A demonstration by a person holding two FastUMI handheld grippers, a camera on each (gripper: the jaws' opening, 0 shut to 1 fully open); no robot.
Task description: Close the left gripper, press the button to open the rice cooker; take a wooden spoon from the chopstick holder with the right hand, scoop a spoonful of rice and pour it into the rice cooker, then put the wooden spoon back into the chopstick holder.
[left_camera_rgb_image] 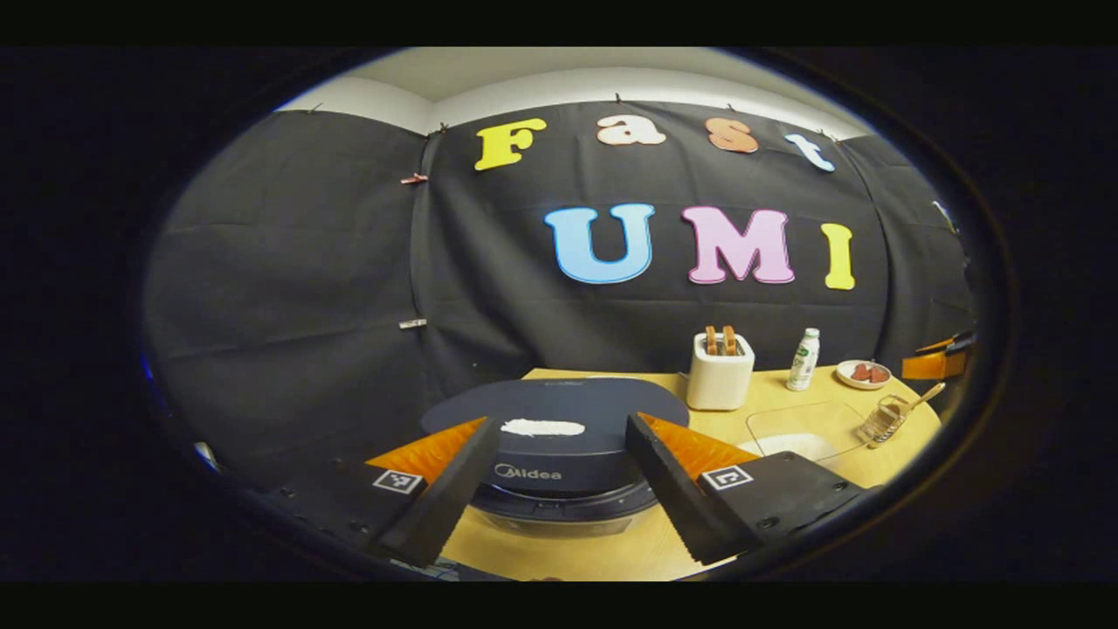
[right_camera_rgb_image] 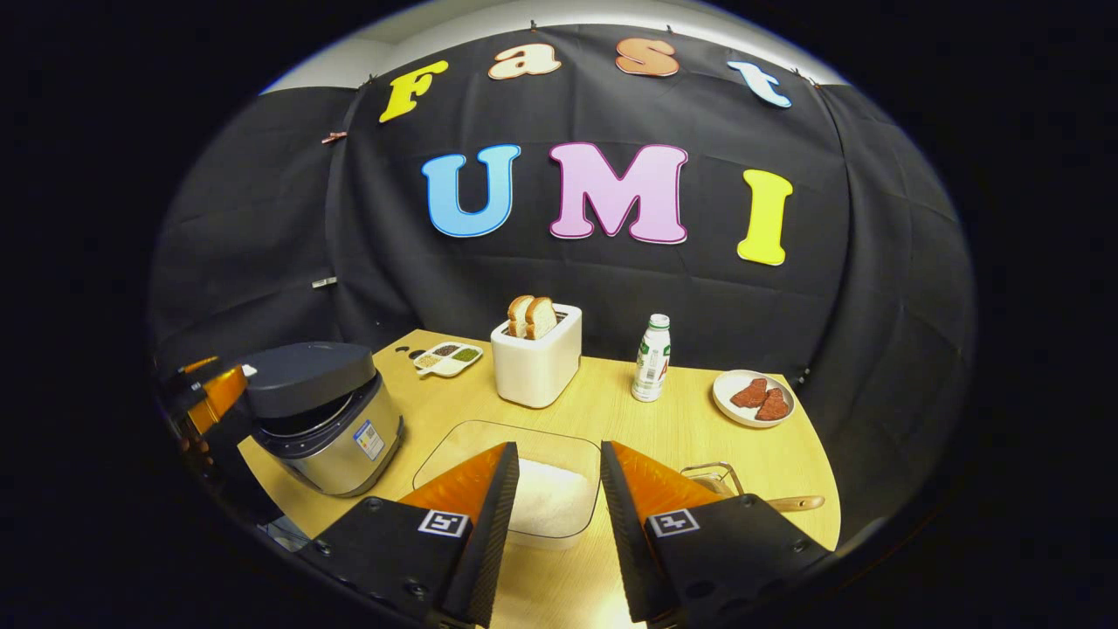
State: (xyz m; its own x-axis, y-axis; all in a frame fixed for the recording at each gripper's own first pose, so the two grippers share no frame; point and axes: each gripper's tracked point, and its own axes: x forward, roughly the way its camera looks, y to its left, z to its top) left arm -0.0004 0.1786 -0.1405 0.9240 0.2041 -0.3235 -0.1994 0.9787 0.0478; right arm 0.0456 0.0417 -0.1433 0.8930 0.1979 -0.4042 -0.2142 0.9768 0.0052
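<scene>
Two risks can be judged from this moment. The left gripper (left_camera_rgb_image: 559, 437) is held just in front of the rice cooker (left_camera_rgb_image: 559, 437) with its fingers spread wide, the lid seen between them and nothing gripped; since the task calls for pressed-together fingers on the button, a push made this way could straddle the button or slip off it, and the cooker could be shoved along the worktop (left_camera_rgb_image: 611, 542). In the right gripper view the lid appears slightly raised, though whether it has been released cannot be told. The right gripper (right_camera_rgb_image: 559, 489) is held with fingers apart, empty, above the near edge of the clear rice container (right_camera_rgb_image: 546, 498). The wooden spoon (right_camera_rgb_image: 790, 503) lies in the wire chopstick holder (right_camera_rgb_image: 712, 476) at the near right, partly hidden behind one finger, so a blind reach could tip the holder.
</scene>
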